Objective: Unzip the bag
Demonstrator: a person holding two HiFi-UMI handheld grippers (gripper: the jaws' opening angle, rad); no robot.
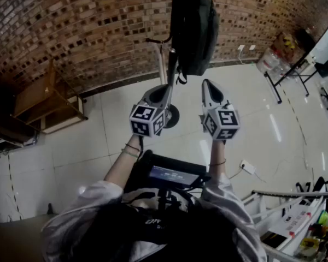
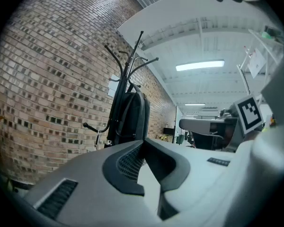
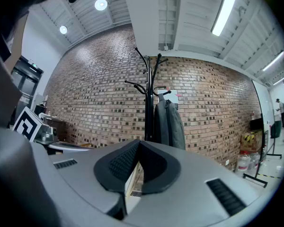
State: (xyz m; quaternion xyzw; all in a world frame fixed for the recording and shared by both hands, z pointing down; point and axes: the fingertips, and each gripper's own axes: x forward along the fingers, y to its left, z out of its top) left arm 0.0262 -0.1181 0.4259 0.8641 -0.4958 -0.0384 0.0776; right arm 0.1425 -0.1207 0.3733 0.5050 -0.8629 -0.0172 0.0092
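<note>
A dark backpack (image 1: 197, 29) hangs from a black coat stand (image 1: 173, 42) in front of a brick wall. In the left gripper view the backpack (image 2: 129, 117) hangs ahead, some way off; in the right gripper view the bag (image 3: 169, 123) shows its zip down the front. My left gripper (image 1: 168, 87) and right gripper (image 1: 207, 84) are held side by side below the bag, apart from it. Both are shut with nothing between the jaws. The left gripper (image 2: 143, 143) and right gripper (image 3: 139, 143) tips meet.
The stand's round base (image 1: 172, 116) rests on the glossy white floor. A wooden shelf unit (image 1: 46, 102) stands at the left by the wall. A table leg frame (image 1: 287, 75) and water bottles (image 1: 270, 61) are at the right; a cable socket (image 1: 247, 168) lies on the floor.
</note>
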